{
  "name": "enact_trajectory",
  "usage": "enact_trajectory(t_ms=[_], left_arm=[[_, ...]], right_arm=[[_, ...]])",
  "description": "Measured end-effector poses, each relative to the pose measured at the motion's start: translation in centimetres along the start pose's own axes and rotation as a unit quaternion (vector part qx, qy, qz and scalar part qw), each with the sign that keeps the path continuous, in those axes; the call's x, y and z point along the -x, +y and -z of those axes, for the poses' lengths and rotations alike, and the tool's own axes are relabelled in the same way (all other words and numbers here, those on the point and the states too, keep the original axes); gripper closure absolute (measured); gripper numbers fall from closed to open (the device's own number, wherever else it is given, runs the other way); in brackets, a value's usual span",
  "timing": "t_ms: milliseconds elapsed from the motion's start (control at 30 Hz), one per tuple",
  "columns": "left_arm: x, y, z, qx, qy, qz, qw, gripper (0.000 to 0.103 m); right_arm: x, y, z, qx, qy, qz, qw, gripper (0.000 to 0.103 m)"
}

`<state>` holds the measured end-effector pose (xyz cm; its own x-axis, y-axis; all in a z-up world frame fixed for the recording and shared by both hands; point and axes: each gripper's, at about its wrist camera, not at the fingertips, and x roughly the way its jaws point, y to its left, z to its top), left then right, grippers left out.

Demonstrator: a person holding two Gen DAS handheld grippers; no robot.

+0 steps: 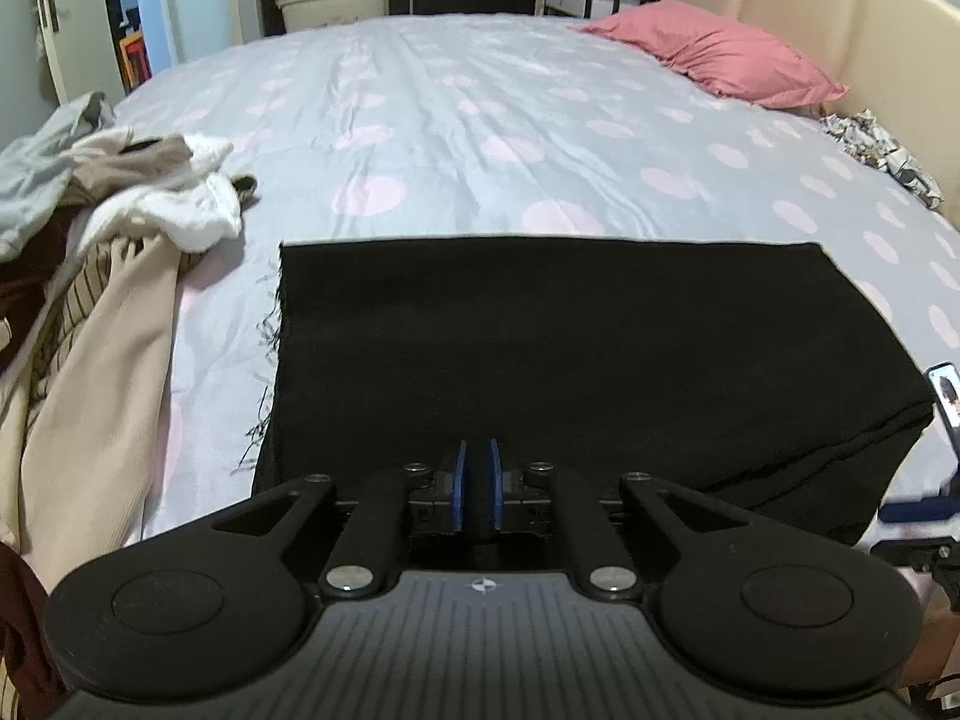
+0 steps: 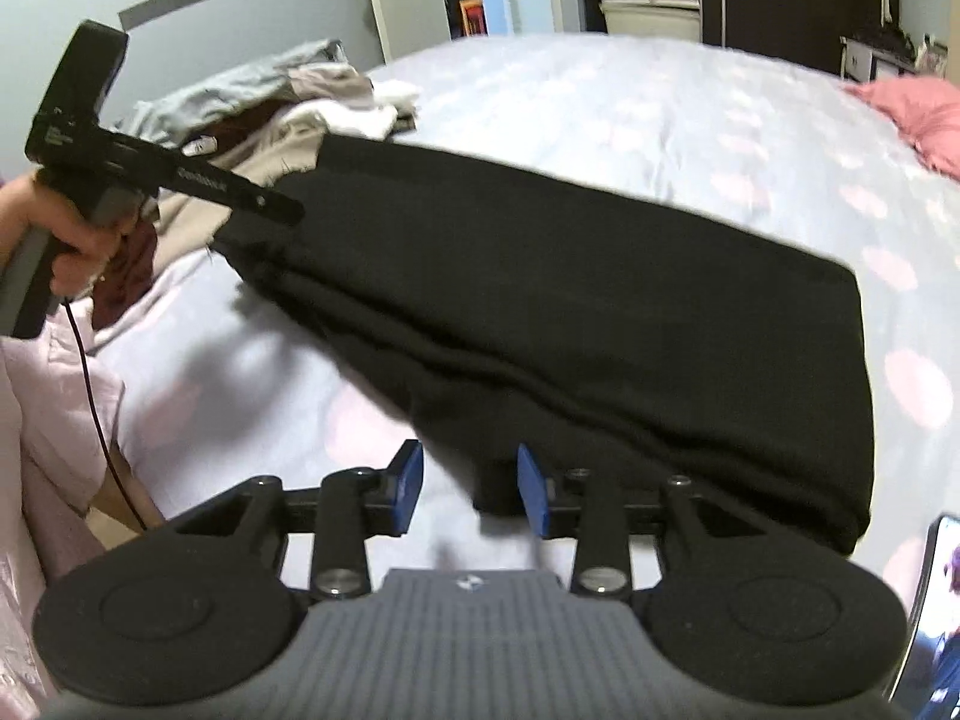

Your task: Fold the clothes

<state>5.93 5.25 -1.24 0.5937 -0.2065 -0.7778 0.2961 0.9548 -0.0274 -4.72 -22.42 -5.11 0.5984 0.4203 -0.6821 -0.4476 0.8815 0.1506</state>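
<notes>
A black folded cloth (image 1: pixel 570 348) lies across the near part of the bed, with a fringe along its left edge. My left gripper (image 1: pixel 478 456) is shut on the cloth's near edge, and dark fabric fills the thin gap between its blue pads (image 1: pixel 459 480). From the right wrist view, the left gripper (image 2: pixel 282 204), held in a hand, grips the left end of the black cloth (image 2: pixel 570 300) and holds it slightly raised. My right gripper (image 2: pixel 469 468) stands open at the cloth's near edge. A fold of the cloth hangs between its pads (image 2: pixel 408 480), and they do not press it.
The bed (image 1: pixel 480 108) has a light sheet with pink dots. A pile of unfolded clothes (image 1: pixel 108 210) lies at its left side. A pink pillow (image 1: pixel 720 54) and a patterned cloth (image 1: pixel 882 150) lie by the cream headboard (image 1: pixel 840 12). A phone (image 2: pixel 936 600) lies at the near right.
</notes>
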Motion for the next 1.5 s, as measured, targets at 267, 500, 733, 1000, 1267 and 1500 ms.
enact_trajectory(t_ms=[267,500,733,1000,1267,1500], left_arm=[[-0.2,-1.3,-0.9,0.003,-0.009,0.025,0.9996,0.096],[-1.1,-2.8,-2.8,-0.015,-0.005,0.046,0.9988,0.096],[-2.6,-4.1,-5.8,0.000,0.020,0.086,0.9961,0.096],[-5.9,-5.8,-8.7,0.009,0.038,0.113,0.9929,0.096],[-9.3,-6.2,-10.3,0.018,0.052,0.126,0.9905,0.096],[-13.3,-5.7,-10.9,0.026,0.085,0.131,0.9874,0.096]], right_arm=[[0.4,-3.2,-2.7,-0.021,-0.007,0.050,0.998,0.064],[1.3,-10.2,-7.7,-0.048,0.051,0.074,0.995,0.042],[2.4,-17.7,-10.1,-0.114,0.054,0.092,0.988,0.035],[-0.5,-21.1,-11.1,-0.184,0.060,0.068,0.979,0.036],[-5.2,-21.0,-11.4,-0.190,0.110,0.053,0.974,0.037],[-6.4,-22.5,-9.9,-0.226,0.133,0.055,0.963,0.040]])
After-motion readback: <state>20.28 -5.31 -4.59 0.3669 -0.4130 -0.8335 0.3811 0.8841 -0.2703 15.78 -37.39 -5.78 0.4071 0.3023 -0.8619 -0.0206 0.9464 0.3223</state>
